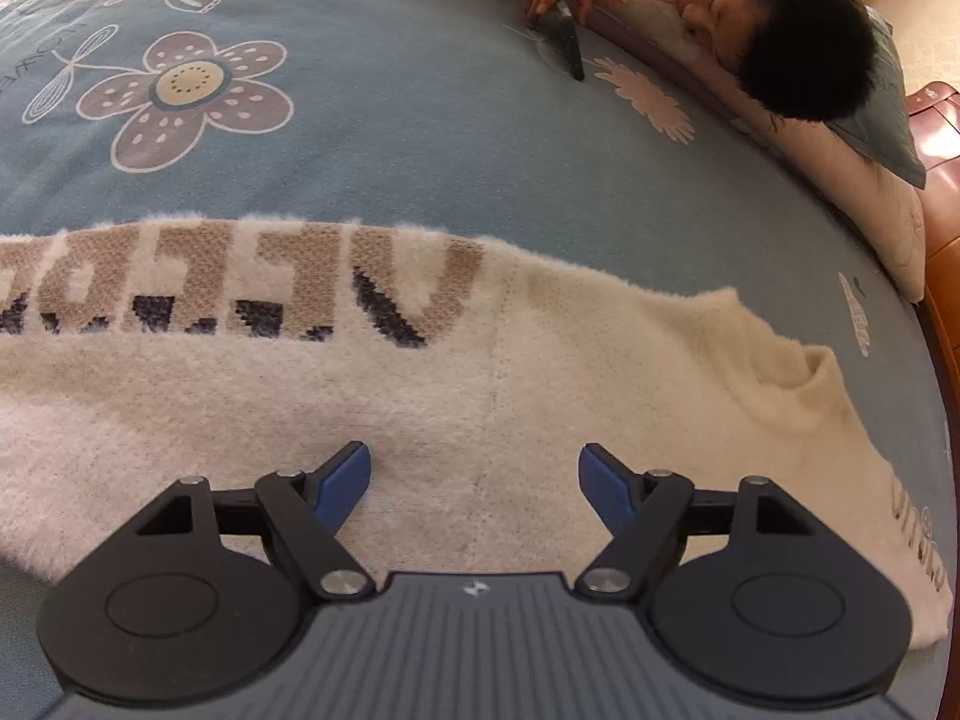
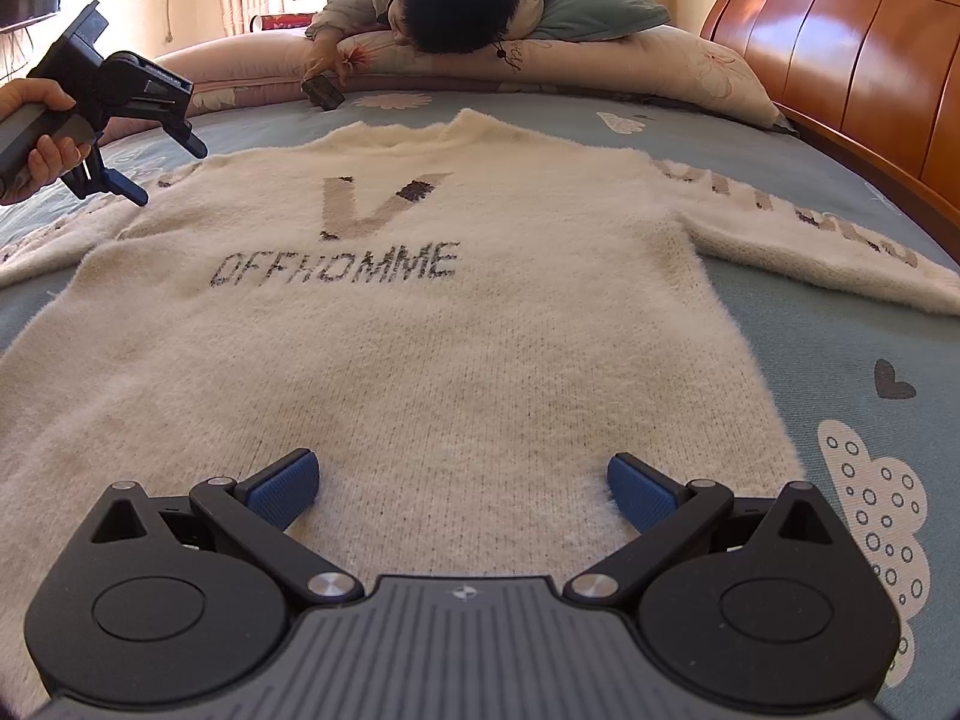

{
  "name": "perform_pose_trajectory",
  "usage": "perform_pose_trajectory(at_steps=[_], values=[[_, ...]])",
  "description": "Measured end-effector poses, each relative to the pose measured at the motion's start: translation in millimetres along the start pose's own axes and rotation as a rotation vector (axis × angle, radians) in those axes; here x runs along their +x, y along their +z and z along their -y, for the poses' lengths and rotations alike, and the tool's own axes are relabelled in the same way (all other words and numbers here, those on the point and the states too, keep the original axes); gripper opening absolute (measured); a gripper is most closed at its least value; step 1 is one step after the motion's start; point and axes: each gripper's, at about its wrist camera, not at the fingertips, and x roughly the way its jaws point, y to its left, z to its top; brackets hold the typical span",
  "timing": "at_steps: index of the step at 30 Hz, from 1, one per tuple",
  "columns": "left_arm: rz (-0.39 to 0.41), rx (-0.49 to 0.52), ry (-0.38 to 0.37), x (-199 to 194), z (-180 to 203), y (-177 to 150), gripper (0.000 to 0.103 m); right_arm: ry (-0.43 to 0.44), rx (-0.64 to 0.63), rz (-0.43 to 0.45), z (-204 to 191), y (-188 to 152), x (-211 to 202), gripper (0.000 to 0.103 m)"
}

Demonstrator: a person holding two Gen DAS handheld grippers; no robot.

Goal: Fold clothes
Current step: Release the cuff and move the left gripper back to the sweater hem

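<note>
A cream fuzzy sweater [image 2: 450,330] lies flat and front up on the bed, with a large "V" and "OFFHOMME" knitted on the chest and both sleeves spread outward. My right gripper [image 2: 462,468] is open just above the hem, nothing between its blue pads. My left gripper [image 2: 168,171], held by a hand at the upper left of the right wrist view, hovers above the sweater's left shoulder. In the left wrist view the left gripper [image 1: 474,462] is open over the sweater [image 1: 240,408] near the lettered sleeve and the collar, gripping nothing.
The blue flowered bed sheet [image 2: 840,330] surrounds the sweater. A person [image 2: 456,0] lies at the head of the bed on a pink quilt roll [image 2: 660,72], a hand on a dark phone [image 2: 324,93]. A wooden headboard [image 2: 840,42] runs along the right.
</note>
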Motion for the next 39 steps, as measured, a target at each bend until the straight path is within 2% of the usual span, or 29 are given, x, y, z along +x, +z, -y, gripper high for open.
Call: perform_pose_trajectory(at_steps=[4,6,8,9,12,16,17,19,22,26,31,33,35,37,39], values=[[0.053,-0.129,0.030,-13.1,-29.2,3.6,0.073,0.007,0.002,-0.003,0.8,0.4,-1.1,0.103],[0.064,-0.118,0.045,-27.2,-22.8,-1.7,0.072,0.003,0.000,-0.002,0.2,0.1,-1.0,0.103],[0.070,-0.054,-0.027,-42.8,-8.9,-16.1,0.074,0.000,-0.001,-0.001,-0.4,-0.1,-0.8,0.103],[0.061,-0.025,-0.078,-48.0,-1.8,-25.3,0.077,-0.002,-0.002,-0.001,-0.6,-0.2,-0.7,0.103],[0.027,0.066,-0.187,-54.8,21.0,-56.6,0.078,-0.007,-0.004,0.001,-1.5,-0.6,-0.4,0.103],[-0.005,0.145,-0.153,-42.1,31.7,-89.3,0.078,-0.012,-0.006,0.003,-2.4,-1.1,0.0,0.103],[-0.007,0.132,-0.142,-36.3,27.7,-95.7,0.078,-0.012,-0.003,0.004,-2.2,-1.3,0.1,0.103],[0.014,0.096,-0.169,-31.4,14.4,-104.8,0.079,-0.013,0.000,0.007,-1.9,-1.7,0.5,0.103],[0.032,0.045,-0.209,-42.4,-0.3,-121.4,0.079,-0.014,0.000,0.014,-1.4,-2.5,1.6,0.103],[0.022,0.085,-0.178,-61.6,-8.0,-147.9,0.079,-0.017,0.003,0.022,-1.1,-3.4,2.6,0.103],[0.028,0.076,-0.185,-82.5,-23.0,-184.8,0.079,-0.016,0.001,0.036,-0.6,-5.1,3.2,0.103],[0.039,0.125,-0.157,-93.3,-21.4,-196.1,0.079,-0.016,-0.002,0.043,-0.6,-6.1,2.9,0.103],[0.084,0.172,-0.128,-105.1,-16.4,-201.9,0.079,-0.014,-0.007,0.048,-0.4,-6.7,2.0,0.103],[0.155,0.204,-0.148,-113.7,-9.5,-205.1,0.081,-0.010,-0.014,0.053,-0.1,-6.8,0.3,0.103],[0.186,0.255,-0.181,-110.9,-1.3,-208.8,0.086,-0.005,-0.025,0.053,-0.1,-6.4,-1.7,0.103]])
